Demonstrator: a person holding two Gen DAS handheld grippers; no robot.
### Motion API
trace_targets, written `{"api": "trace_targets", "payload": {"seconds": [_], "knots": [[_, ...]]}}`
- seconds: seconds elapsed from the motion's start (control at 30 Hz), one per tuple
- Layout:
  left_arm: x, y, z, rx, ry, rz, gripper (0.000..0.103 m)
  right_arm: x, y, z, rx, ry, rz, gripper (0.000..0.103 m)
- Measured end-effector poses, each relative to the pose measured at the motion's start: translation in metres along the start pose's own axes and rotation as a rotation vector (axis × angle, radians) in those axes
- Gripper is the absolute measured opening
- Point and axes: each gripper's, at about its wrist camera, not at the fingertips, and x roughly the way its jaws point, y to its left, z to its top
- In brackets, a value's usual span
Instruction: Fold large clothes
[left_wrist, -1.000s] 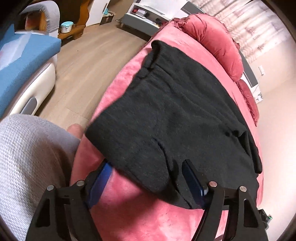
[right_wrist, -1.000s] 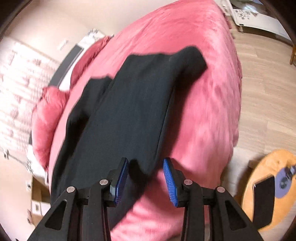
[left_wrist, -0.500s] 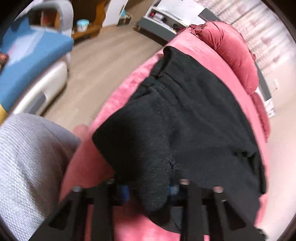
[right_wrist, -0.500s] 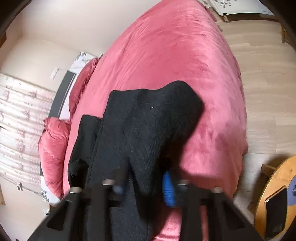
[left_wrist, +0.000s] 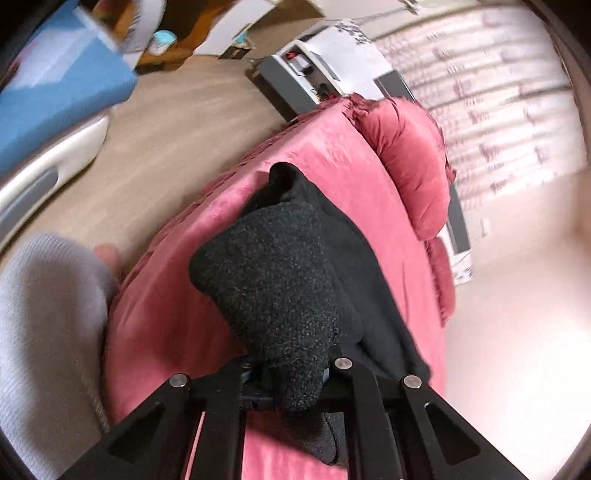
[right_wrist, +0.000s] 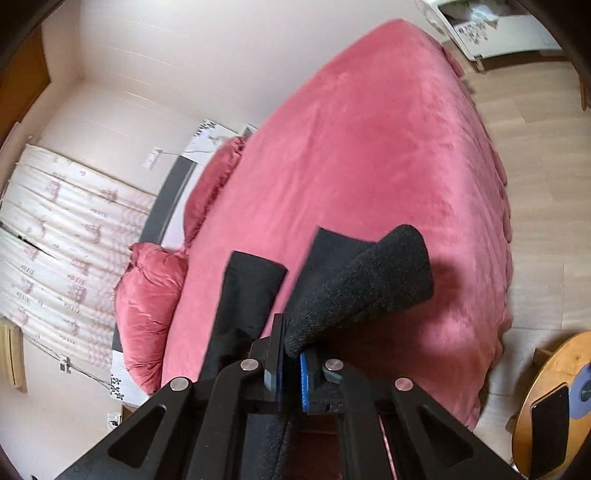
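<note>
While both grippers clamp the near edge of the black garment (left_wrist: 280, 280), left gripper (left_wrist: 284, 373) and right gripper (right_wrist: 291, 365) at lower centre, it drapes over the pink bed (right_wrist: 369, 147); thin bites could let the knit slip out, spoiling the fold.

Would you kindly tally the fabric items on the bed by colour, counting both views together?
Black: 1, the black garment, pinched by both grippers
Pink: 3, the bedspread and two pillows
Total: 4
</note>
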Motion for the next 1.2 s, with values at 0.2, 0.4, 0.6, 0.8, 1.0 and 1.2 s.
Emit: {"api": "trace_targets", "payload": {"seconds": [0.2,0.4,0.6,0.8,1.0,1.2], "knots": [[-0.020,0.032,-0.007,-0.042,0.010,0.013,0.010,-0.034,0.012,0.001,-0.036,-0.018,0.047,0.006],[-0.002,0.031,-0.009,-0.118,0.083,-0.013,0.010,-0.028,0.005,-0.005,-0.014,0.024,0.036,0.006],[-0.004,0.008,0.016,-0.201,0.079,-0.148,0.010,-0.013,0.030,0.005,-0.005,0.009,0.093,0.006],[0.011,-0.015,0.045,-0.309,0.066,-0.241,0.010,0.016,0.075,0.029,-0.015,0.003,0.139,0.006],[0.040,-0.044,0.081,-0.352,0.046,-0.276,0.010,0.070,0.144,0.052,-0.092,0.015,0.145,0.006],[0.105,-0.062,0.120,-0.388,0.027,-0.224,0.010,0.152,0.205,0.072,-0.130,0.018,0.091,0.006]]}}
